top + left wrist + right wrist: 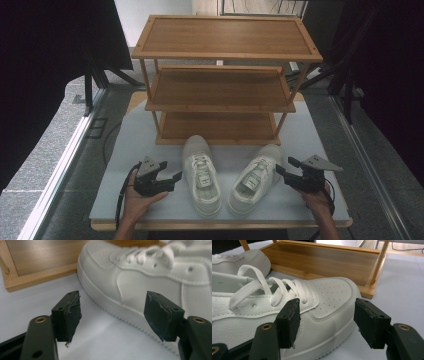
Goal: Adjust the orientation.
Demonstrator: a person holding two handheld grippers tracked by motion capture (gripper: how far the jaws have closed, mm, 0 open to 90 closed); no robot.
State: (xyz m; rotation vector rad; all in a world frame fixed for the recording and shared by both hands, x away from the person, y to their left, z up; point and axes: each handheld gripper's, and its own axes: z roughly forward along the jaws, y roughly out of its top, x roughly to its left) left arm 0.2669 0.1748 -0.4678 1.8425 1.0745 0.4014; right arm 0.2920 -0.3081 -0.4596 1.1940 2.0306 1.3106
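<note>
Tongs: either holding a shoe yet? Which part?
Nothing held. Left tongs open beside the left shoe; right tongs open beside the right shoe.

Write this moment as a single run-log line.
left gripper: open, beside left shoe | right gripper: open, beside right shoe | rack: bare

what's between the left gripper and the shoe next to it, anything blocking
Nothing visible. The left gripper sits open beside the left shoe, with only bare white tabletop between its jaws and the shoe's side. The right gripper is likewise open, right beside the right shoe.
</note>
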